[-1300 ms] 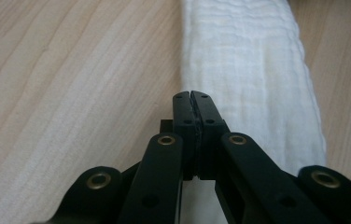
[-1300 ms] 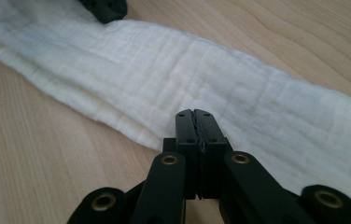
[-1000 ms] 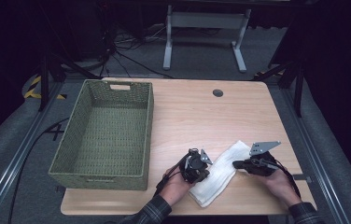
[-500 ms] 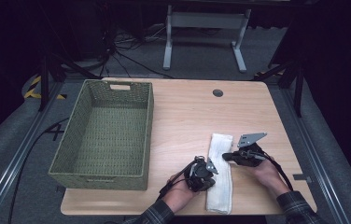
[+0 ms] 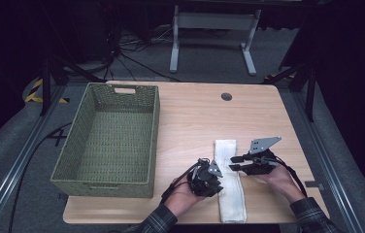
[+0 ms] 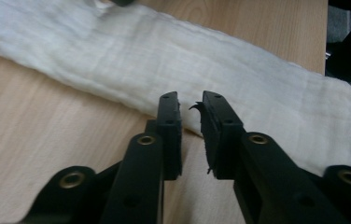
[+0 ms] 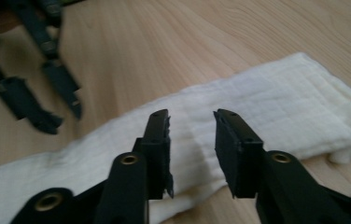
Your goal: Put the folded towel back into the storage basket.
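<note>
A white towel (image 5: 229,184), folded into a long narrow strip, lies flat on the wooden table (image 5: 195,121) near its front edge. My left gripper (image 5: 217,172) is at the strip's left edge. In the left gripper view its jaws (image 6: 191,109) stand a little apart, just opened, with nothing pinched and the towel (image 6: 164,60) just beyond the tips. My right gripper (image 5: 235,163) sits at the strip's right edge. Its jaws (image 7: 192,123) have just opened too, and hang over the towel (image 7: 281,107) without touching it. The left gripper (image 7: 47,93) appears across the towel there.
A green woven basket (image 5: 107,141), nothing inside, takes up the table's left half. A small round cable hole (image 5: 226,96) is near the far edge. A person's hands and plaid sleeves come in from the bottom. Bare wood stretches behind the towel.
The towel went from a loose diagonal lie to a straight folded strip. Both grippers, shut on it before, now have their jaws apart. The right hand drew slightly right.
</note>
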`<act>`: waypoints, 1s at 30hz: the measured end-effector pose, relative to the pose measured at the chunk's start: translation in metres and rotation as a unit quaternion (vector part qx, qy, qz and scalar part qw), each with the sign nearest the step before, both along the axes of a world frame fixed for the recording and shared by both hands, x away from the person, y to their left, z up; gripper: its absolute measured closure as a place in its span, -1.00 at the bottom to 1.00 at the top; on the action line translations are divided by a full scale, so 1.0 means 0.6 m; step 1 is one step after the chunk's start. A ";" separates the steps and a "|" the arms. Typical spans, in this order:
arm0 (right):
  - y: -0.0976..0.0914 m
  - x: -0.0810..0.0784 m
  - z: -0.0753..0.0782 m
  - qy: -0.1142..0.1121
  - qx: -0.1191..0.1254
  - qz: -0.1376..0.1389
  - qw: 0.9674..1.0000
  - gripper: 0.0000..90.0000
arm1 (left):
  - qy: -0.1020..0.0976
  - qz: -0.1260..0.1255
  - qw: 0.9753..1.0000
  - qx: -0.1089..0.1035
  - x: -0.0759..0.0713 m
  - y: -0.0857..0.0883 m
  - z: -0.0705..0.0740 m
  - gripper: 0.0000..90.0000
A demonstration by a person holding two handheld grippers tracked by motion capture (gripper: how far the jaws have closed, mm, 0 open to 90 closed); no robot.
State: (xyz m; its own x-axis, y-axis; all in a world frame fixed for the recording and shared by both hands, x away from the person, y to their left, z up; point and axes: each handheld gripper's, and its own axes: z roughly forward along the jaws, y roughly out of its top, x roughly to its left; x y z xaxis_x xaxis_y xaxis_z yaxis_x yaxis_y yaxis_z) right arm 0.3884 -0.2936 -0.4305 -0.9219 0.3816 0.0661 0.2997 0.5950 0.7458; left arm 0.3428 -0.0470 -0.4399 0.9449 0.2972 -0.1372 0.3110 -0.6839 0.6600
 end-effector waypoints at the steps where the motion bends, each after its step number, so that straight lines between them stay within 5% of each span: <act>1: 0.003 -0.006 0.003 0.001 0.001 0.008 1.000 0.27 | -0.002 -0.001 1.000 -0.004 0.004 0.005 0.000 0.58; 7: 0.022 -0.046 0.002 0.004 -0.012 0.067 0.998 -0.17 | -0.003 0.017 1.000 -0.007 0.016 0.020 -0.002 0.24; 17: 0.038 -0.081 -0.019 -0.003 -0.034 0.105 0.994 -0.63 | -0.013 0.022 1.000 -0.005 0.027 0.027 -0.008 -0.18; 27: 0.059 -0.092 -0.051 -0.024 -0.083 0.130 0.988 -0.76 | -0.020 0.024 1.000 0.004 0.033 0.029 -0.013 -0.33; 30: 0.059 -0.094 -0.053 -0.028 -0.080 0.131 0.988 -0.77 | -0.019 0.025 1.000 0.004 0.034 0.030 -0.014 -0.35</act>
State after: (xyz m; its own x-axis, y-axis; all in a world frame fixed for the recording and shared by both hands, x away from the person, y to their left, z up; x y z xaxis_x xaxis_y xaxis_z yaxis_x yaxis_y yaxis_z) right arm 0.3323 -0.2583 -0.4623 -0.9910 0.1307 -0.0299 0.0804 0.7578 0.6475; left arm 0.3633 -0.0292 -0.4480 0.9336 0.3445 -0.0987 0.3190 -0.6736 0.6667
